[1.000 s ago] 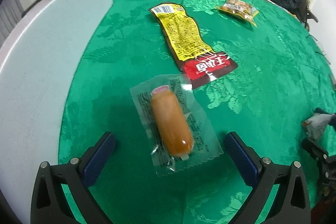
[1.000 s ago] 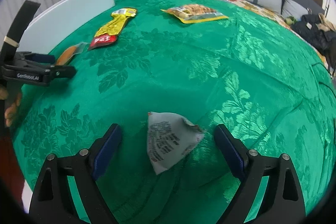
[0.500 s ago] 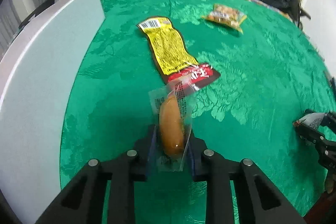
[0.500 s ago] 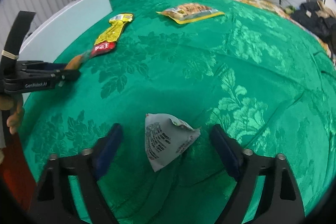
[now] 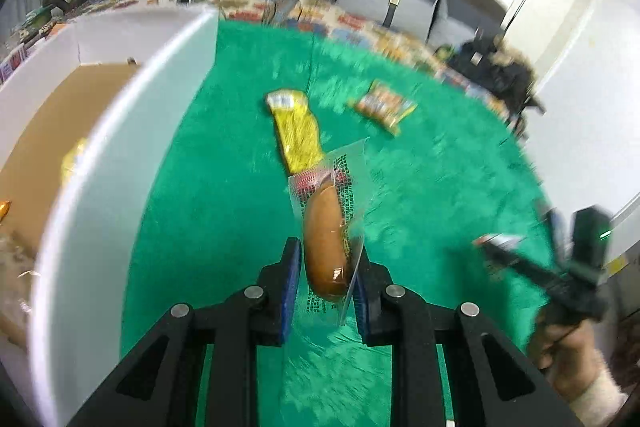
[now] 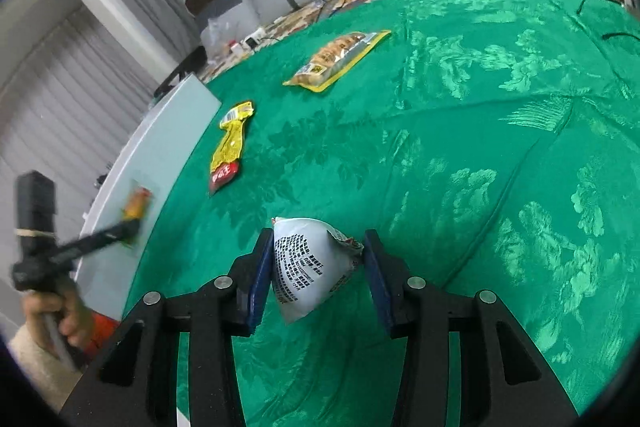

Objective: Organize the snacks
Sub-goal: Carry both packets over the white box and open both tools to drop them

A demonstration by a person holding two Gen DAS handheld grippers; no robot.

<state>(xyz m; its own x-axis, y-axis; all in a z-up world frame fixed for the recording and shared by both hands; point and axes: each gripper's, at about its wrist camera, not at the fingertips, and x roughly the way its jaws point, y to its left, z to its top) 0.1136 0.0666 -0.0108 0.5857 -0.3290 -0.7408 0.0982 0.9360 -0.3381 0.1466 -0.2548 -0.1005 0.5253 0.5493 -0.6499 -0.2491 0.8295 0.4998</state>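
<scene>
My left gripper (image 5: pixel 326 255) is shut on a sausage in a clear wrapper (image 5: pixel 324 223) and holds it in the air over the green cloth (image 5: pixel 224 211), beside the white box wall (image 5: pixel 120 155). In the right wrist view that gripper (image 6: pixel 132 223) shows blurred at the left, with the sausage (image 6: pixel 136 205) in front of the box. My right gripper (image 6: pixel 318 239) has its jaws closing on a white printed snack pouch (image 6: pixel 308 267). Both pads touch the pouch's sides.
A long yellow and red packet (image 5: pixel 298 131) lies on the cloth ahead, and an orange and yellow packet (image 5: pixel 384 105) lies farther back. The box's brown inside (image 5: pixel 44 131) holds a few items. Sofa cushions and a dark bag stand beyond the table.
The left gripper went from open around the sausage to shut on it and lifted it up beside the box. The right jaws narrowed onto the white pouch, and that view tilted.
</scene>
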